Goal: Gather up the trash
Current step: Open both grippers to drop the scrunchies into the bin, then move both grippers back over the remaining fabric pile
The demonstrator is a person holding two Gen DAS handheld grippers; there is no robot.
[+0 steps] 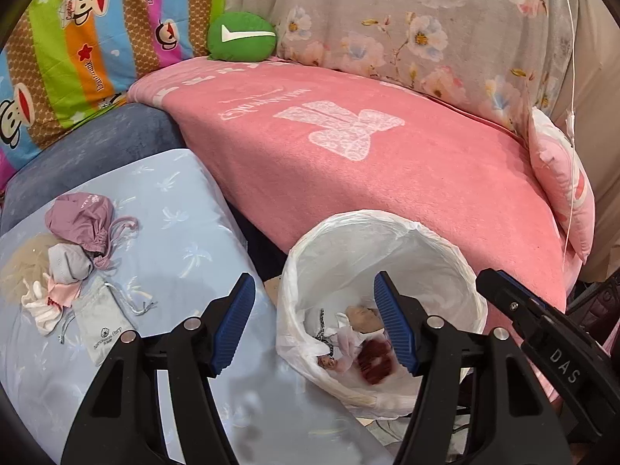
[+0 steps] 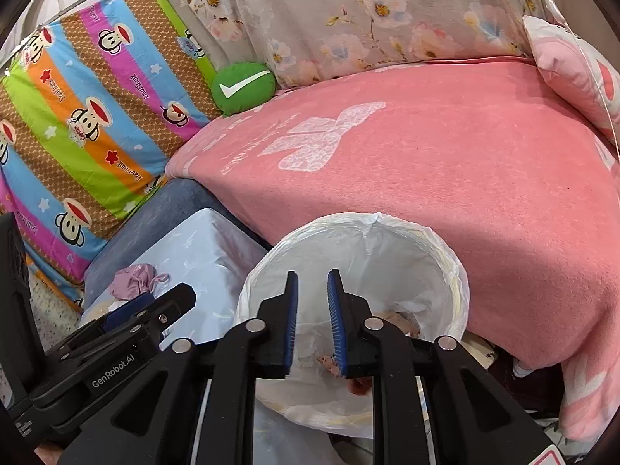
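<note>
A bin lined with a white bag (image 1: 387, 221) stands against the pink-covered seat. Inside it lie crumpled scraps, one white and one dark red (image 1: 360, 345). My left gripper (image 1: 314, 283) hovers over the bin's left rim, jaws wide apart and empty. My right gripper (image 2: 312, 277) hangs over the same bin (image 2: 368, 219), its blue pads a narrow gap apart with nothing between them; scraps (image 2: 329, 364) show below. On the light blue cover (image 1: 186, 209) to the left lie a mauve drawstring pouch (image 1: 79, 224), a grey pouch (image 1: 100, 321) and small white and pink cloths (image 1: 46, 302).
A pink blanket (image 1: 387, 162) covers the seat behind the bin. A green round cushion (image 1: 242, 37), a striped monkey-print cushion (image 1: 77, 38), a floral cushion (image 1: 407, 19) and a pink pillow (image 1: 562, 193) line the back and right.
</note>
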